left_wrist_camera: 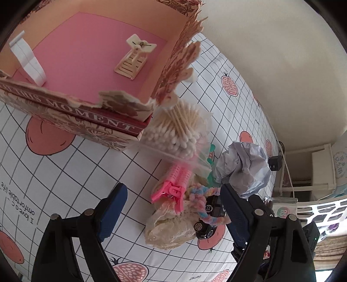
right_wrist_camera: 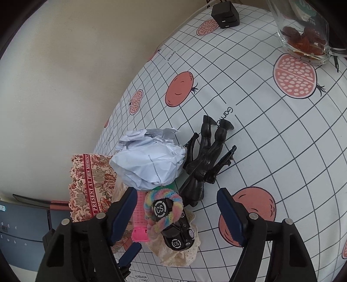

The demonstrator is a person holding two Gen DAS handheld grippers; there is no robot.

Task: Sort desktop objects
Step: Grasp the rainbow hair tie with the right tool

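A pile lies on the fruit-print cloth: a black toy car (right_wrist_camera: 176, 227), a pastel scrunchie (right_wrist_camera: 163, 208) on it, a pink hair roller clip (left_wrist_camera: 173, 188), a cream lace cloth (left_wrist_camera: 171, 227), crumpled paper (right_wrist_camera: 149, 160) and a black figure (right_wrist_camera: 206, 158). A bag of cotton swabs (left_wrist_camera: 177, 130) leans on the floral box (left_wrist_camera: 71, 112), which holds a cream clip (left_wrist_camera: 134, 58) and a paper strip (left_wrist_camera: 27, 58). My left gripper (left_wrist_camera: 171, 206) is open over the pink clip. My right gripper (right_wrist_camera: 176, 208) is open around the car and scrunchie.
A glass jar with dried red fruit (right_wrist_camera: 303, 43) stands at the far right. A black cube charger (right_wrist_camera: 225, 15) with a white cable sits at the table's back edge by the wall. A monitor (right_wrist_camera: 26, 225) is at the left.
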